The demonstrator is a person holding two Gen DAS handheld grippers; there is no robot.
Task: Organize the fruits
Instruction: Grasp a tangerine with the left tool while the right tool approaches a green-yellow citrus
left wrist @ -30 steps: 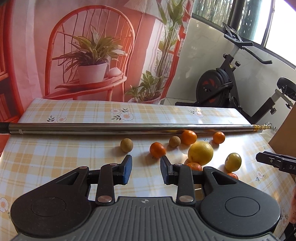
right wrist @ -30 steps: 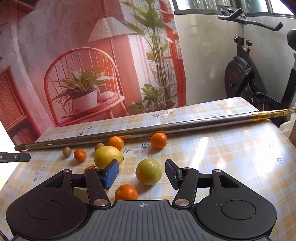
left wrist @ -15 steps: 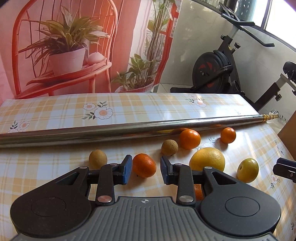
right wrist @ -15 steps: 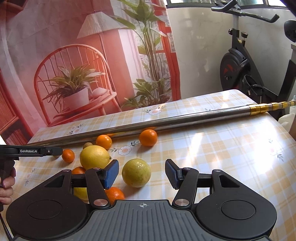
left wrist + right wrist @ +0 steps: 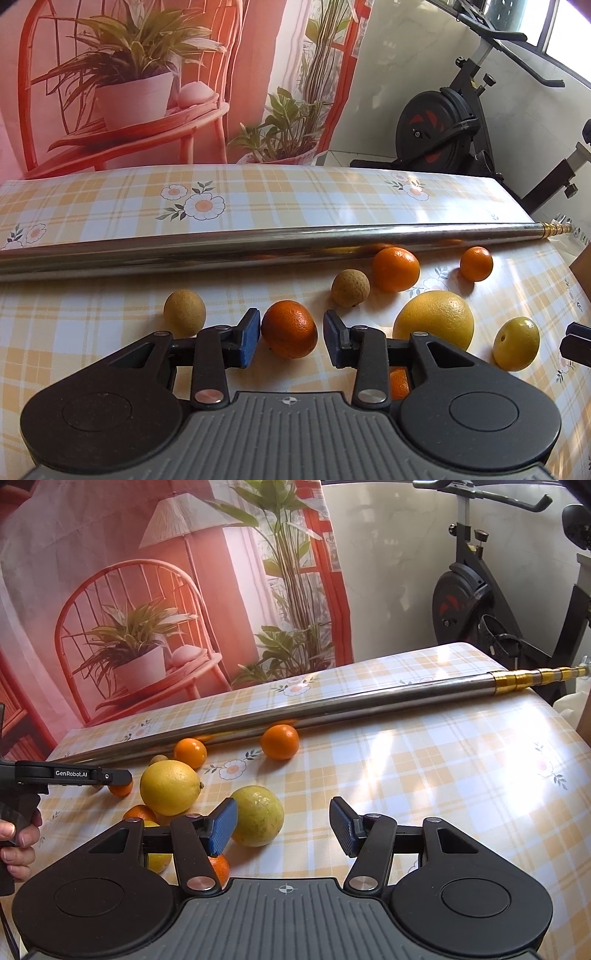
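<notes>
A small orange (image 5: 289,329) is bracketed, untouched, by the opening left tool (image 5: 289,338), while the right tool (image 5: 282,825) is held open beside a yellow-green fruit (image 5: 257,820).

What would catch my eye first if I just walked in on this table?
Probably the long steel pole lying across the checked tablecloth, with loose citrus scattered in front of it. Next, the left claw, jaws opening around a small orange, and the big yellow fruit just right of it.

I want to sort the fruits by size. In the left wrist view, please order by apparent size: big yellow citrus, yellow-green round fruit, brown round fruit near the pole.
1. Big yellow citrus
2. Yellow-green round fruit
3. Brown round fruit near the pole, though it lies farther away.
</notes>
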